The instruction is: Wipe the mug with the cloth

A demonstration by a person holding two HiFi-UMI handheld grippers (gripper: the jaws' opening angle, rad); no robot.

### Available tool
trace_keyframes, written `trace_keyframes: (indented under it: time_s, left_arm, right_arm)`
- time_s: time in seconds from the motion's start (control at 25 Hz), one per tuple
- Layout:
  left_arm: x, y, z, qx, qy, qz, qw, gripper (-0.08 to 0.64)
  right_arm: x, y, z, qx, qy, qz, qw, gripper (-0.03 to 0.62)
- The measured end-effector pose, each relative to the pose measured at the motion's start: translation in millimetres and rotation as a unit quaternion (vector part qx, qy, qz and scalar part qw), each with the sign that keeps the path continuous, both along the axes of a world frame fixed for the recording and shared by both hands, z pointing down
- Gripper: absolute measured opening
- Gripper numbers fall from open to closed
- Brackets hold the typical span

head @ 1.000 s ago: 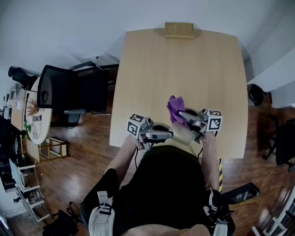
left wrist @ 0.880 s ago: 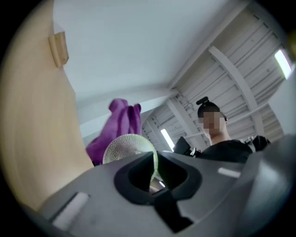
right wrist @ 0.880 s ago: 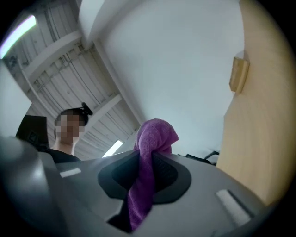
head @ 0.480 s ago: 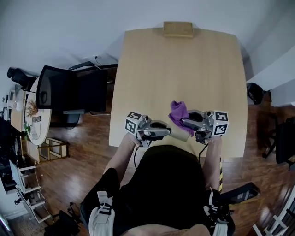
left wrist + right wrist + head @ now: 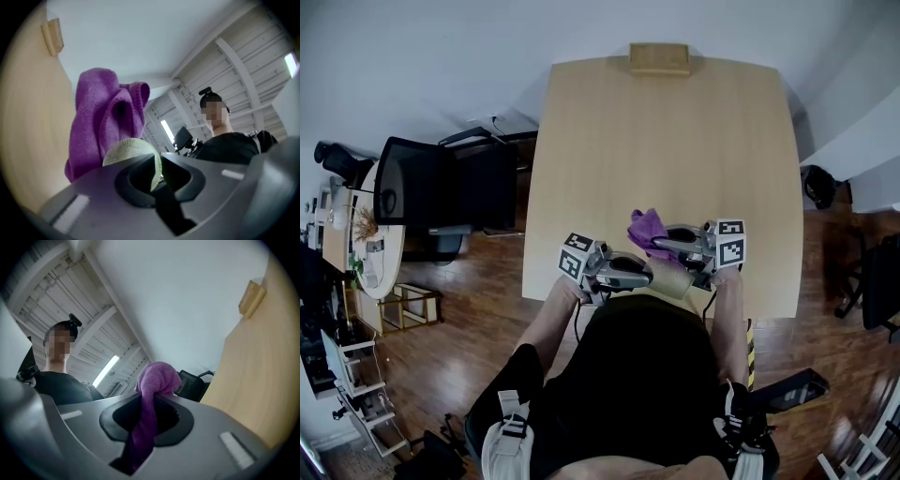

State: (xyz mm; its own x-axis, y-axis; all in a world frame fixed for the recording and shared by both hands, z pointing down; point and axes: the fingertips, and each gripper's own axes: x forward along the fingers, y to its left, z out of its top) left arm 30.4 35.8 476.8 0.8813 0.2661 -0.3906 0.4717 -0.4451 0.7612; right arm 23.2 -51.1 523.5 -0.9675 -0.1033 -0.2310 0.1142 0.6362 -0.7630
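Note:
A pale green mug point(image 5: 673, 279) hangs in the air over the table's near edge. My left gripper point(image 5: 649, 273) has the mug's rim point(image 5: 129, 151) between its jaws, which are opening while still pinching the rim. My right gripper point(image 5: 661, 246) is shut on a purple cloth point(image 5: 647, 228), and the cloth bunches up past its fingertips. In the left gripper view the cloth point(image 5: 101, 122) hangs right against the mug's far side. In the right gripper view the cloth point(image 5: 157, 378) fills the gap between the jaws point(image 5: 147, 404), and the mug is hidden.
The light wooden table point(image 5: 666, 141) stretches ahead, with a small wooden block point(image 5: 659, 58) at its far edge. A black office chair point(image 5: 441, 187) stands on the floor to the left. A person's body fills the lower part of the head view.
The right gripper swung out to the right with the cloth, then came back left and slightly up against the mug. The left gripper has barely moved.

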Motion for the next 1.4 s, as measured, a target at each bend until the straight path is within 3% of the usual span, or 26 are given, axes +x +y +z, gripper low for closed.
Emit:
trace_keyframes:
  time_s: [0.08, 0.16, 0.28, 0.4, 0.52, 0.6, 0.72, 0.88, 1.0, 1.12, 1.28, 1.4]
  left_arm:
    - [-4, -9, -6, -0.013, 0.031, -0.022, 0.9992, 0.043]
    - [-18, -32, -15, -0.033, 0.071, -0.08, 0.9936, 0.041]
    - [-53, -75, -18, -0.053, 0.093, -0.187, 0.9765, 0.043]
    - [-78, -99, -15, -0.051, 0.083, -0.239, 0.9662, 0.043]
    - [-74, -101, -21, -0.036, 0.083, -0.238, 0.9671, 0.043]
    - [-66, -96, -26, -0.027, 0.09, -0.225, 0.9699, 0.044]
    - [-65, -88, -29, -0.017, 0.095, -0.218, 0.9711, 0.049]
    - [-76, -96, -17, -0.035, 0.079, -0.246, 0.9656, 0.041]
    - [-85, -104, -14, -0.043, 0.08, -0.267, 0.9595, 0.041]
    - [-86, -112, -13, -0.047, 0.08, -0.278, 0.9562, 0.041]
    - [-72, -107, -17, -0.036, 0.08, -0.26, 0.9616, 0.043]
    - [-69, -102, -18, -0.029, 0.083, -0.253, 0.9634, 0.049]
  right_arm:
    - [9, -16, 14, -0.021, 0.028, 0.046, 0.998, 0.06]
    - [32, -37, 21, -0.038, 0.038, 0.123, 0.991, 0.06]
    - [78, -45, -14, -0.011, -0.05, 0.206, 0.977, 0.06]
    - [94, -32, -71, 0.062, -0.121, 0.22, 0.966, 0.06]
    - [63, -22, -93, 0.123, -0.068, 0.187, 0.972, 0.06]
    - [43, -23, -86, 0.135, -0.02, 0.177, 0.975, 0.06]
    - [42, -35, -62, 0.101, 0.012, 0.201, 0.974, 0.06]
    - [52, -51, -28, 0.064, 0.095, 0.251, 0.961, 0.06]
    - [64, -51, -48, 0.069, 0.042, 0.269, 0.96, 0.06]
    - [64, -39, -84, 0.108, -0.025, 0.249, 0.962, 0.06]
    - [35, -29, -83, 0.151, 0.031, 0.217, 0.964, 0.06]
    - [39, -46, -43, 0.113, 0.095, 0.241, 0.959, 0.06]
